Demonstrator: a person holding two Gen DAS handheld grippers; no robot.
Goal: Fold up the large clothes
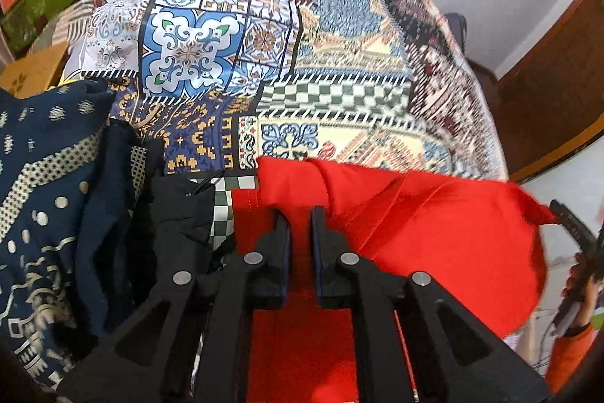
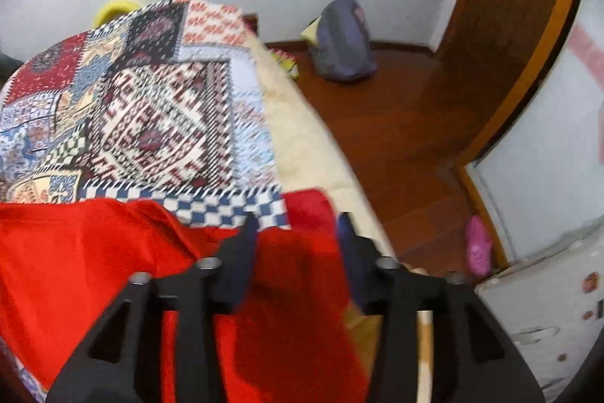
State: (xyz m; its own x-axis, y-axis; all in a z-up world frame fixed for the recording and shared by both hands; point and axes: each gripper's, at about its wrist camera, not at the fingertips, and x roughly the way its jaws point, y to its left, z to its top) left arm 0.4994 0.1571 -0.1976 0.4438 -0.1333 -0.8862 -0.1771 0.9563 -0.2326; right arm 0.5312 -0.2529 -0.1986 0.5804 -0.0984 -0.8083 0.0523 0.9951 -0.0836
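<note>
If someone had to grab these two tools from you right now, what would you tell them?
Left hand-held gripper: jaws a narrow gap apart, red garment between them; a real grip is unclear.
Right hand-held gripper: jaws apart over the garment's right edge, gripping nothing.
The red garment lies at the near edge of the patchwork cover. Dark clothes are heaped to the left.
Done: garment laid down, rumpled.
Left: smooth and fold it, then the heap.

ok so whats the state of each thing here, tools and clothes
left tool: fingers a narrow gap apart, red cloth between them, grip unclear
right tool: open, over the red cloth's edge
red cloth: rumpled, lying on the patterned cover
patterned cover: spread flat
navy printed garment: crumpled, unfolded
black garment: crumpled
</note>
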